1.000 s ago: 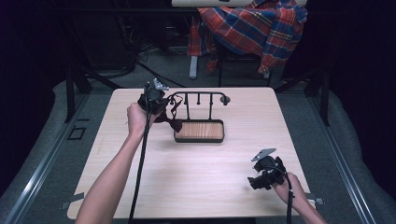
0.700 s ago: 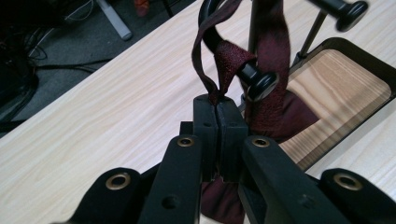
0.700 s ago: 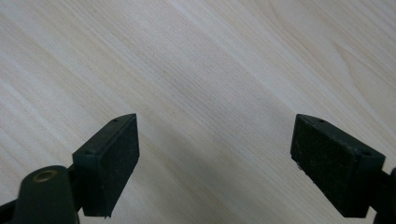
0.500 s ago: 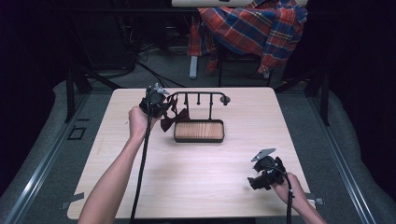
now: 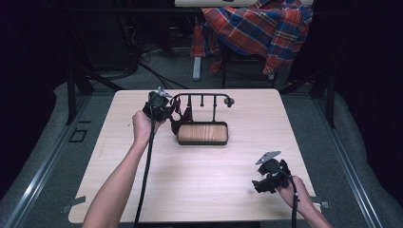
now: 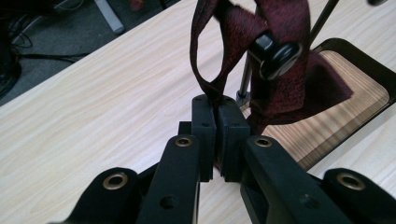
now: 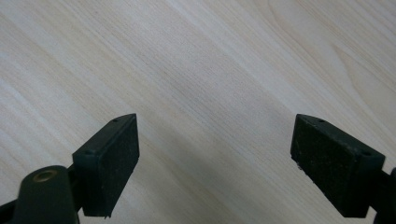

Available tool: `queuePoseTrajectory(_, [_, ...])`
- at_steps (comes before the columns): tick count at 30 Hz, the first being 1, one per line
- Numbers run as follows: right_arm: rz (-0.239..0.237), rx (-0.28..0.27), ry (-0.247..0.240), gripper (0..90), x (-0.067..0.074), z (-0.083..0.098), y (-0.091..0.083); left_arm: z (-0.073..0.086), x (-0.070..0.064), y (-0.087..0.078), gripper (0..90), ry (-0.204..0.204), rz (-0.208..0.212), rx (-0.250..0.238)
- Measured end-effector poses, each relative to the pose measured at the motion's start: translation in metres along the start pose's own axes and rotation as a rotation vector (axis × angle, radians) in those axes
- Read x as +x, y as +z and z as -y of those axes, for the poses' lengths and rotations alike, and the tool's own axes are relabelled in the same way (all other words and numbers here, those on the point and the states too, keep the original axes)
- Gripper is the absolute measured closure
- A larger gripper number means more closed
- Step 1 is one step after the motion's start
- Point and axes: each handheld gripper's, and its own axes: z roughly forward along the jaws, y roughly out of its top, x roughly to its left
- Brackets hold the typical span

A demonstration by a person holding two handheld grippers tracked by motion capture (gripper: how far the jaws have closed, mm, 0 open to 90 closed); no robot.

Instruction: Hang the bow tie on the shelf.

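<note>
Dark red strap [image 6: 280, 28], black stand [image 5: 202, 97], plaid cloth [image 5: 256, 28].

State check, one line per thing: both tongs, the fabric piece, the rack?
Left tongs: shut on the dark red fabric strap.
Right tongs: open, nothing between them, over bare table.
Dark red fabric strap: draped over a knobbed peg of the rack, loop end pinched.
Black metal rack with wooden tray base: upright on the light wooden table.

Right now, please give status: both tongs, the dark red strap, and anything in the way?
Left tongs shut on dark red strap, which hangs on rack. Right tongs open over bare table. Nothing in the way.
</note>
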Motion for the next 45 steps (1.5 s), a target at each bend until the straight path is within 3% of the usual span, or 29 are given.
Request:
queuePoseTrajectory(11, [-0.005, 0.006, -0.002, 15.2, 0.000, 0.000, 0.000, 0.006, 0.005, 0.004, 83.5, -0.049, 0.031, -0.008])
queuePoseTrajectory(17, [-0.003, 0.009, -0.002, 15.2, 0.000, 0.000, 0.000, 0.007, 0.007, 0.001, 73.8, -0.068, 0.045, -0.019])
queuePoseTrajectory(26, [0.000, 0.013, -0.001, 15.2, 0.000, 0.000, 0.001, 0.008, 0.010, -0.006, 46.5, -0.089, 0.009, -0.014])
queuePoseTrajectory(32, [0.006, 0.008, -0.003, 15.2, 0.001, 0.000, 0.001, 0.009, 0.013, -0.014, 33.7, -0.093, 0.021, -0.022])
queuePoseTrajectory(35, [-0.001, 0.021, -0.011, 15.2, 0.000, 0.000, 0.001, 0.009, 0.013, -0.020, 28.5, -0.089, 0.024, -0.031])
queuePoseTrajectory(38, [0.008, -0.001, 0.011, 15.2, 0.002, 0.000, 0.002, 0.009, 0.013, -0.025, 24.5, -0.088, 0.028, -0.044])
queuePoseTrajectory(45, [0.013, 0.006, -0.016, 15.2, 0.003, -0.001, -0.002, 0.010, 0.012, -0.040, 16.7, -0.085, 0.051, -0.041])
